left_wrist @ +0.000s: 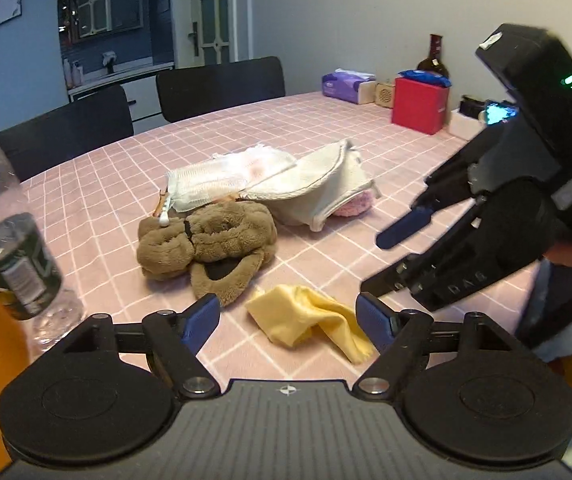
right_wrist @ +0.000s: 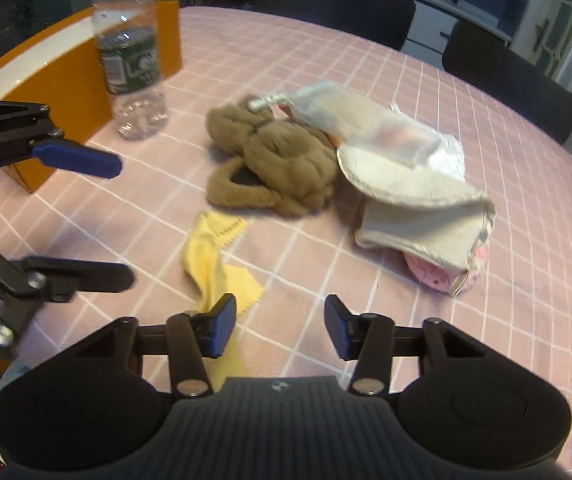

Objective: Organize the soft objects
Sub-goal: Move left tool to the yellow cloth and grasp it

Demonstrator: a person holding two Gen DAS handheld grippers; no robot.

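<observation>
Two chairs [left_wrist: 222,84], plastic bottle [right_wrist: 130,52], orange box [right_wrist: 66,92]

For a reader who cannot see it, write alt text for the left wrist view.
The open left gripper hovers over a yellow cloth on a pink checked tablecloth. Behind lie a brown plush toy and white fabrics; the right gripper enters beside them.

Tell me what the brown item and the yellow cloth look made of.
Brown item: plush, probably synthetic fleece; fuzzy, matte pile in thick rolls. Yellow cloth: thin, smooth woven or microfibre fabric; lies in flat soft folds, with a zigzag-cut edge in the right wrist view.
</observation>
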